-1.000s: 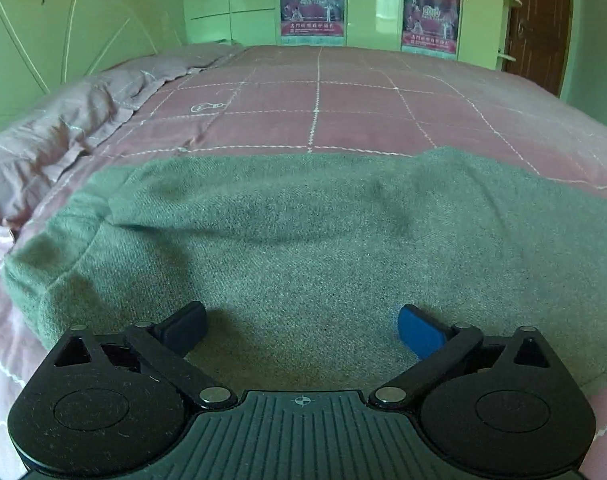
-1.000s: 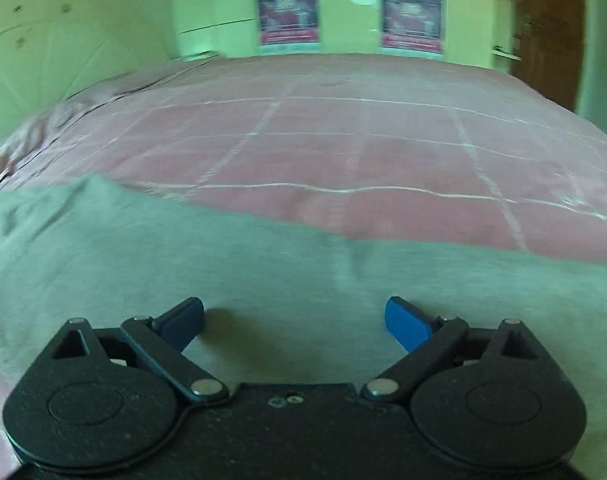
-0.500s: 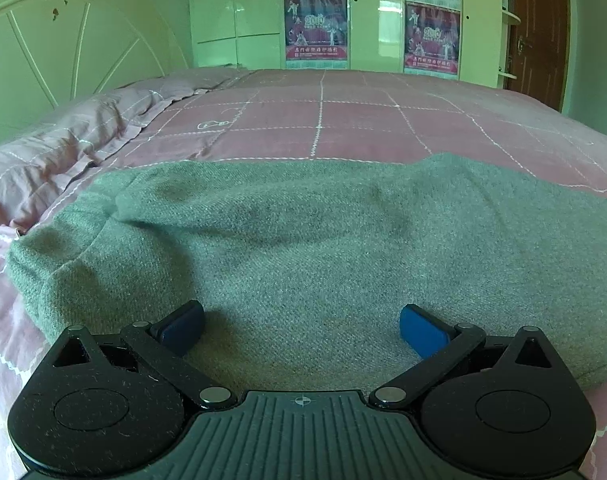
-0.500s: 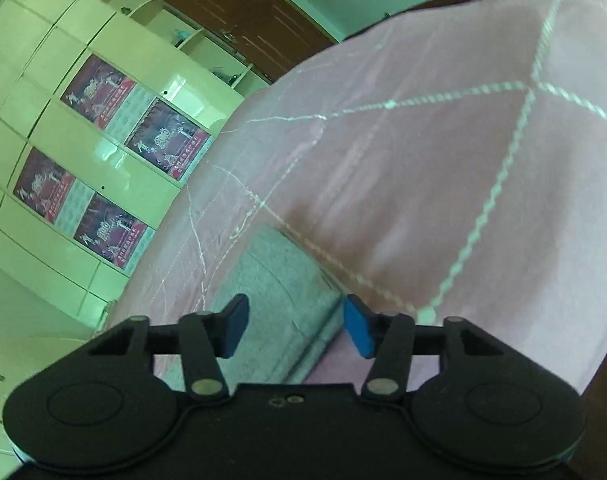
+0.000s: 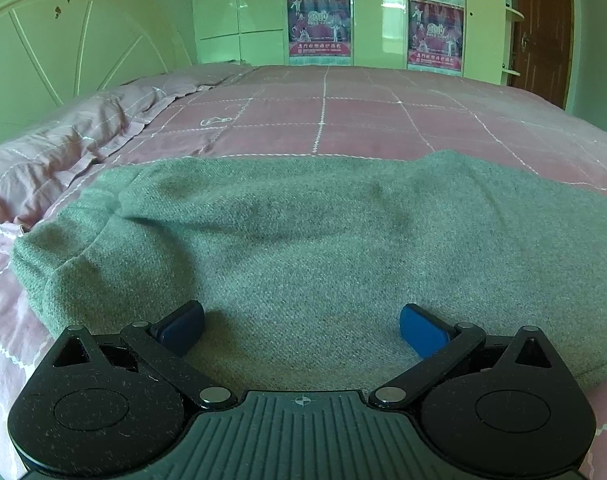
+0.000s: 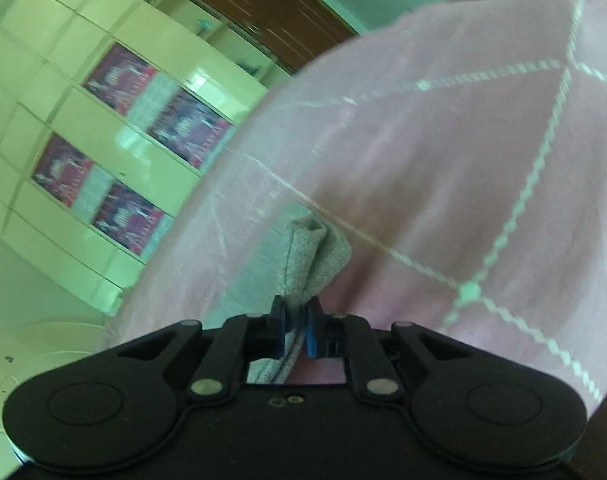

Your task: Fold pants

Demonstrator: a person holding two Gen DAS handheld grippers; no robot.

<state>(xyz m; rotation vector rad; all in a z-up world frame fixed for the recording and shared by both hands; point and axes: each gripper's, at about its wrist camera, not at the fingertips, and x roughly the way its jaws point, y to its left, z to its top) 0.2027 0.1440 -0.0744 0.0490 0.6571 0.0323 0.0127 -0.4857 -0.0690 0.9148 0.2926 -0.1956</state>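
Grey-green knit pants (image 5: 303,240) lie folded flat across the near part of a pink checked bed. My left gripper (image 5: 301,326) is open, its blue pads resting on or just over the near edge of the pants, with nothing between them. In the right wrist view, rolled sideways, my right gripper (image 6: 295,330) is shut on a bunched end of the pants (image 6: 307,256), which rises in a fold between the blue pads. The rest of the pants is hidden from that view.
The pink bedspread (image 5: 343,120) stretches far beyond the pants. A rumpled pink pillow (image 5: 63,148) lies at the left by the white headboard (image 5: 63,60). A wardrobe with posters (image 5: 319,20) and a brown door (image 5: 543,24) stand beyond the bed.
My right gripper swung round to the end of the pants, rolled sideways, and closed on it. My left gripper stayed open and drew back slightly.
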